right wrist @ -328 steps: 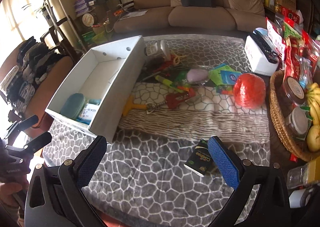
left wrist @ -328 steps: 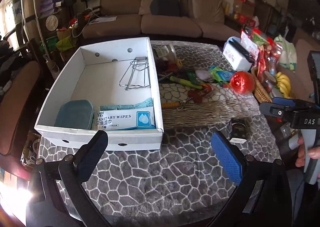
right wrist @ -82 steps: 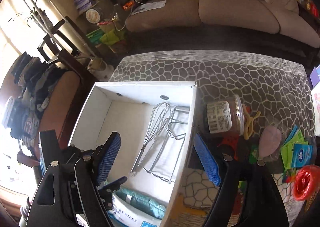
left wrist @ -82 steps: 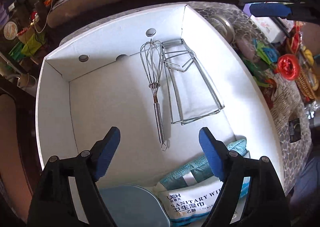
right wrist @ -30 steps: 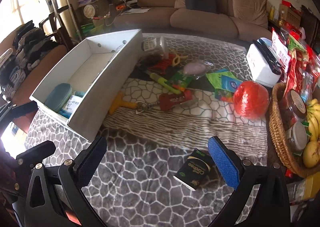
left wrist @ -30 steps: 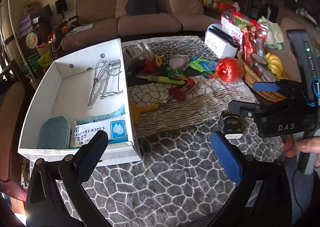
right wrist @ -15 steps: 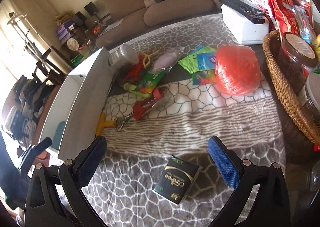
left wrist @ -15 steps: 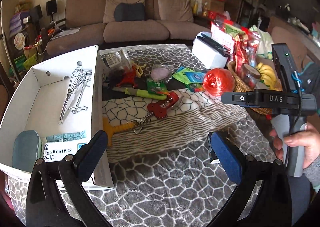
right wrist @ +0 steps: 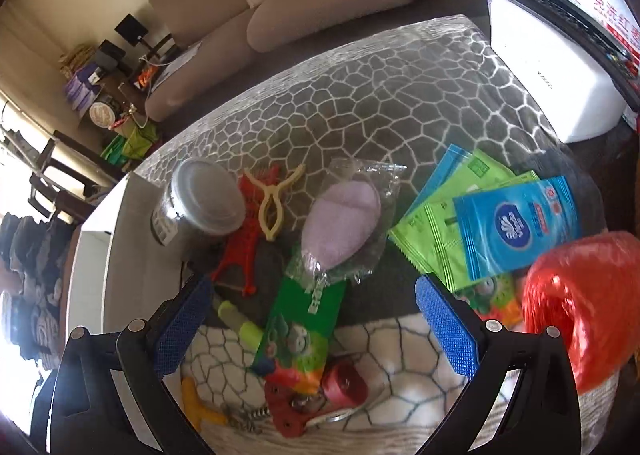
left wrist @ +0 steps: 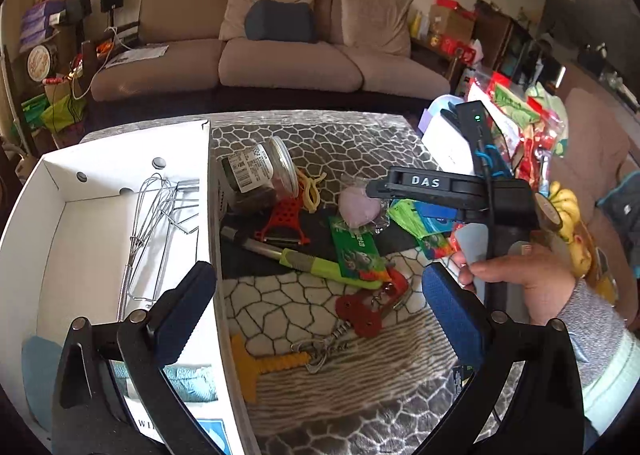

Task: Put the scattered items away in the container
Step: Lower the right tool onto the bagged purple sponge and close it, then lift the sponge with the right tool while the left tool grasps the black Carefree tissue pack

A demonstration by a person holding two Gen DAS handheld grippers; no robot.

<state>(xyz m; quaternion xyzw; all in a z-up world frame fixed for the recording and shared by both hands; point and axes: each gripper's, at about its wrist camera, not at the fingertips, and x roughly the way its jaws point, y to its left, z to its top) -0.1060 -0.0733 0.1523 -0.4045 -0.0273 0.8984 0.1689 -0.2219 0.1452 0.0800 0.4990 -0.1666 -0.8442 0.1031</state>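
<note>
The left gripper [left wrist: 316, 311] is held with its jaws spread wide and nothing between them, above the near part of the table, straddling the right wall of the white box [left wrist: 214, 255]. Inside the box a wire whisk [left wrist: 140, 231] and a wire rack [left wrist: 182, 211] are seen lying against each other at the far end, with a wet-wipes pack [left wrist: 180, 421] at the near end. The right gripper [right wrist: 310, 319] is likewise spread wide and empty, poised over the scattered items to the right of the box; in the left wrist view its body [left wrist: 452, 191] is seen gripped by the person's right hand [left wrist: 520, 283]. Between its blue pads a green snack packet [right wrist: 304, 319] is seen, with a purple puff in clear wrap [right wrist: 340, 223] just beyond it. A jar lying on its side [right wrist: 200, 203] is seen close beside the box wall at the far left, with a yellow clip [right wrist: 274, 203] and a red peeler [right wrist: 244, 235] next to it. Green and blue sachets [right wrist: 492, 219] are fanned out to the right, and a red ball of twine [right wrist: 580, 311] sits at the near right. A red corkscrew [left wrist: 368, 307], a yellow scraper [left wrist: 260, 367] and a green-handled tool [left wrist: 304, 259] lie on the cloth near the box.
</note>
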